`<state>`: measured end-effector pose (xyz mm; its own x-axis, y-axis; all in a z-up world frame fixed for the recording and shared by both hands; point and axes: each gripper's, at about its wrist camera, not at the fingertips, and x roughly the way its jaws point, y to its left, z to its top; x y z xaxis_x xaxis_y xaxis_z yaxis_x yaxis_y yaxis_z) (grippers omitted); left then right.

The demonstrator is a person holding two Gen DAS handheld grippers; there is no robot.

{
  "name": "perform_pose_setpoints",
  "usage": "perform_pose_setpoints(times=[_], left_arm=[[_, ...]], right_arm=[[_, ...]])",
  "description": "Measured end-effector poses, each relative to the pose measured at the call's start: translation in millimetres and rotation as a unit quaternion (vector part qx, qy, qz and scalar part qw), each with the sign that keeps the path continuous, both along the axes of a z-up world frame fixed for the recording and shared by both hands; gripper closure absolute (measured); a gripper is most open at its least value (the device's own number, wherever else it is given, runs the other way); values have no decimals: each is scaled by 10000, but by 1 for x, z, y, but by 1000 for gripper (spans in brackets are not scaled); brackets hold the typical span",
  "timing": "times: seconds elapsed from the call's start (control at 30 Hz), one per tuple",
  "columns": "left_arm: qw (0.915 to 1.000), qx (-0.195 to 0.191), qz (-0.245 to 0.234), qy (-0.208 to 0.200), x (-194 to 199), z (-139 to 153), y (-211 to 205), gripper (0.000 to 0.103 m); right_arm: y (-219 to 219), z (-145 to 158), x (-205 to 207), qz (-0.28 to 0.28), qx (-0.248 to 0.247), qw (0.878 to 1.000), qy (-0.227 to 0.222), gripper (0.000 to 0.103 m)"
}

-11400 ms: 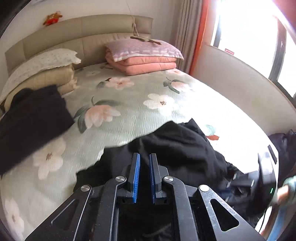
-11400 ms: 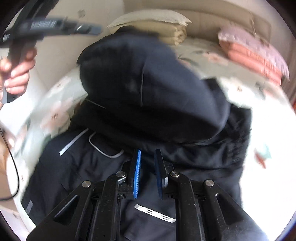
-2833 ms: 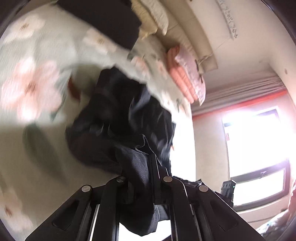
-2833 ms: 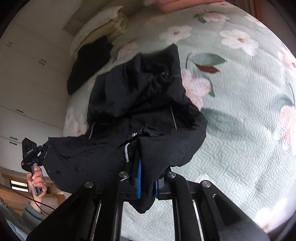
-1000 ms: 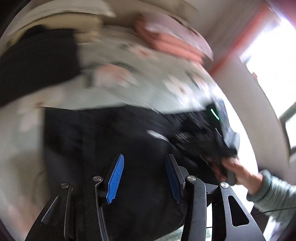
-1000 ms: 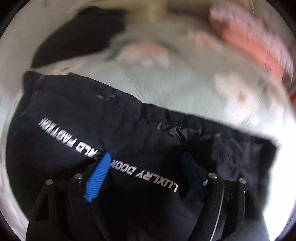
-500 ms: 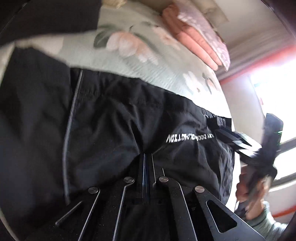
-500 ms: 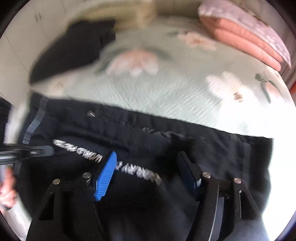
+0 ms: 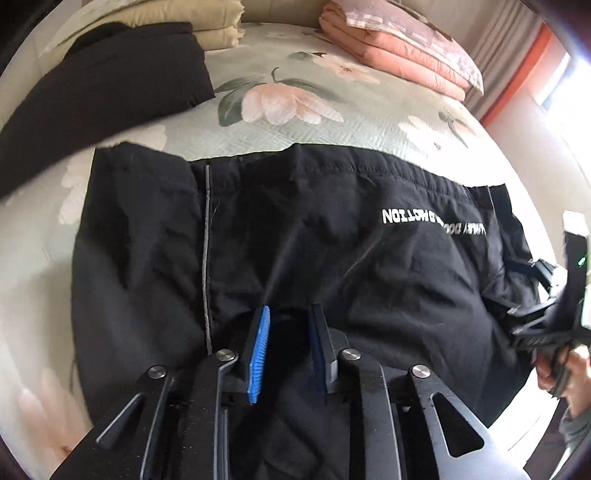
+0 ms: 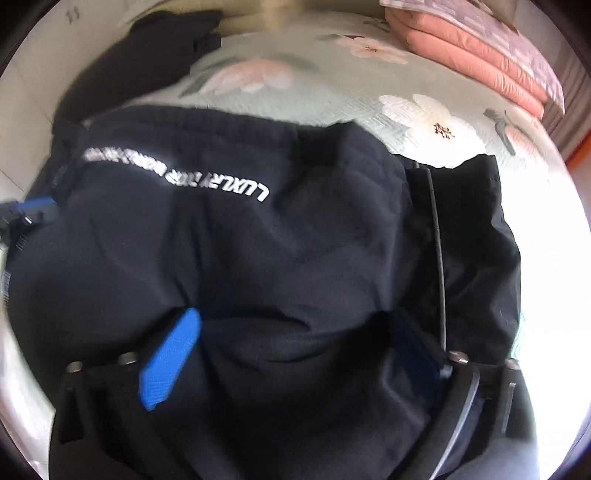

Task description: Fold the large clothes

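Note:
A black jacket [image 9: 332, 251] with white lettering lies spread across the floral bedspread [image 9: 295, 122]; it also fills the right wrist view [image 10: 280, 243]. My left gripper [image 9: 290, 314] is open, its blue pads a small gap apart over the near hem, with nothing pinched between them. My right gripper [image 10: 295, 325] is wide open above the jacket's near edge; its blue left pad [image 10: 170, 362] shows and the right one is dark and blurred. The right gripper also shows at the right edge of the left wrist view [image 9: 554, 306], held by a hand.
A folded black garment [image 9: 99, 85] lies at the back left by cream pillows [image 9: 207, 18]. Pink folded quilts [image 9: 399, 48] are stacked at the back right. A curtain and bright window [image 9: 554, 92] are on the right, past the bed's edge.
My left gripper was shut on the jacket half a second ago and has now opened. The jacket now lies flatter on the bed. My right gripper stays open and has spread wider.

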<state>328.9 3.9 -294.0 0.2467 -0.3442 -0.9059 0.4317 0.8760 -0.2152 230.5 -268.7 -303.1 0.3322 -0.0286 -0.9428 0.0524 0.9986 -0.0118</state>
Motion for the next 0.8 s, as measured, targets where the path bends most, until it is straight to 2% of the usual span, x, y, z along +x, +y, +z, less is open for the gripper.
perform_pose_setpoints(times=[0.07, 0.17, 0.23, 0.27, 0.3, 0.33, 0.37, 0.4, 0.43, 0.5, 0.53, 0.57, 0.63, 0.67, 0.7, 0.73, 0.8], left_arm=[[9999, -85, 58, 18, -1, 0, 2, 77], [9999, 0, 17, -134, -7, 14, 1, 75], [9989, 156, 43, -434, -12, 31, 1, 73], [9976, 270, 67, -635, -14, 41, -1, 71], [9955, 391, 97, -857, -16, 50, -1, 58], [9936, 452, 111, -1034, -17, 57, -2, 33], [9926, 449, 121, -1124, -15, 58, -3, 23], [9918, 396, 129, -1209, -12, 58, -7, 20], [9921, 415, 74, -1181, -10, 57, -11, 20], [9896, 974, -137, -1051, 3, 35, -32, 20], [9872, 1251, -53, -988, 11, 21, -37, 20], [9872, 1340, 74, -861, 19, 8, -36, 18], [9932, 1034, 411, -348, 34, -12, -21, 1], [9958, 688, 602, -81, 41, -19, -8, 0], [9963, 479, 713, 77, 45, -24, 1, 0], [9963, 429, 742, 79, 45, -27, 5, 0], [9962, 560, 637, -185, 39, -30, 2, 0]], right_arm=[[0, -2, 2, -65, 52, 10000, 2, 0], [-2, -2, 0, -54, 106, 9999, -11, 0], [-3, 7, -3, -85, 128, 9999, -69, 0], [-4, 17, -5, -83, 189, 9996, -189, 4], [-5, 28, -6, -89, 290, 9990, -329, 10], [-5, 38, -6, -89, 369, 9981, -479, 10], [-6, 49, -5, -100, 406, 9968, -682, 9], [-5, 58, -3, -118, 410, 9954, -855, 7], [-4, 63, 3, -115, 424, 9944, -965, 4], [1, 60, 22, -134, 323, 9952, -917, 3], [3, 55, 30, -136, 266, 9956, -883, 3], [3, 45, 39, -154, 179, 9968, -757, 5], [-7, 10, 57, -274, 111, 9994, -197, 3], [-19, -11, 62, -293, 587, 9978, 108, 0], [-31, -22, 63, -424, 1026, 9937, 158, 0], [-35, -23, 67, -470, 1171, 9919, 151, 0], [-32, -26, 69, -437, 1035, 9935, 167, 0]])
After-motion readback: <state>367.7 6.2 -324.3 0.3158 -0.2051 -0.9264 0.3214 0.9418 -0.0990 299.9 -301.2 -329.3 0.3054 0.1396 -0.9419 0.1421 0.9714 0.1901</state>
